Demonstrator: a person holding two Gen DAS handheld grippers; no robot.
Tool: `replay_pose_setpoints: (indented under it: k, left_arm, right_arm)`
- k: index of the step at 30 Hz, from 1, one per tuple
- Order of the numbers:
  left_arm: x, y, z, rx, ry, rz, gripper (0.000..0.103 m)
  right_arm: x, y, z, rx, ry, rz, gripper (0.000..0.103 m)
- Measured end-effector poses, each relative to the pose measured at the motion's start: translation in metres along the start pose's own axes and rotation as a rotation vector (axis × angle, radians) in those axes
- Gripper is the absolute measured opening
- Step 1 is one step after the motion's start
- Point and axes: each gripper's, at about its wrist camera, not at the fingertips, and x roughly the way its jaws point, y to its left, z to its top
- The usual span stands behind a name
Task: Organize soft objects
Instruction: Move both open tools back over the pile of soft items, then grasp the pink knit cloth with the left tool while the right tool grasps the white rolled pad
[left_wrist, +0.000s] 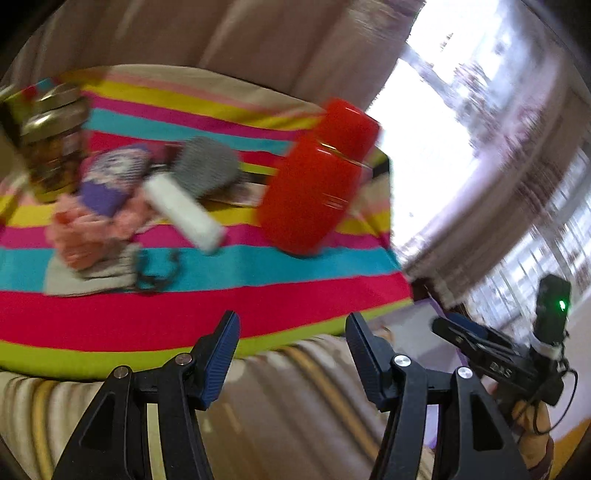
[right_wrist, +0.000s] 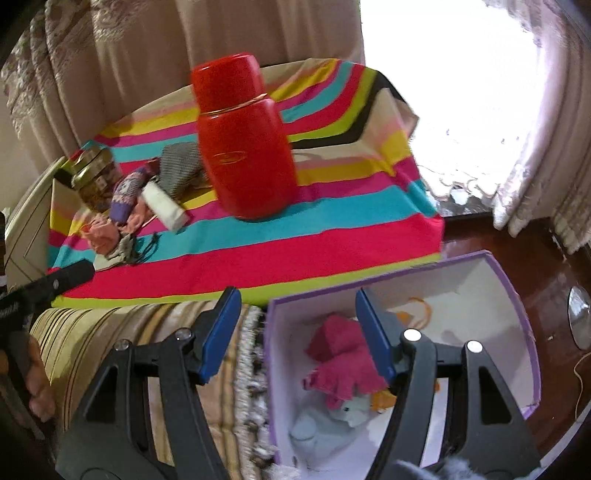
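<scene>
**Both tools empty over the striped cloth**

Left wrist: the left tool (left_wrist: 291, 343) gapes, gripping nothing; socks (left_wrist: 107, 192) lie piled on the cloth (left_wrist: 221, 306) beside a red flask (left_wrist: 314, 177).

Right wrist: the right tool (right_wrist: 297, 325) gapes, empty, above the box (right_wrist: 509, 291) holding a pink cloth (right_wrist: 340, 358).

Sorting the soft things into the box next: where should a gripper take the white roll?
Grip the white roll across its middle, coming from above with jaws straddling its narrow width. It lies flat on the striped cloth, its near end free; the far end abuts the grey sock.
</scene>
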Motion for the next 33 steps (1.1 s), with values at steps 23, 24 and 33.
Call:
replay_pose_setpoints:
  k: [23,24,33]
  left_arm:
    - [-0.006,0.182,0.052,-0.422,-0.038,0.209,0.061]
    - [-0.002,0.186,0.054,-0.435,-0.03,0.205,0.061]
    - [0.034,0.21,0.063,-0.499,0.015,0.213,0.061]
  right_arm:
    - [0.079,0.114,0.045,-0.186,0.055,0.086,0.068]
    - [0.083,0.119,0.048,-0.194,0.055,0.088,0.068]
    - [0.122,0.159,0.064,-0.27,0.063,0.082,0.068]
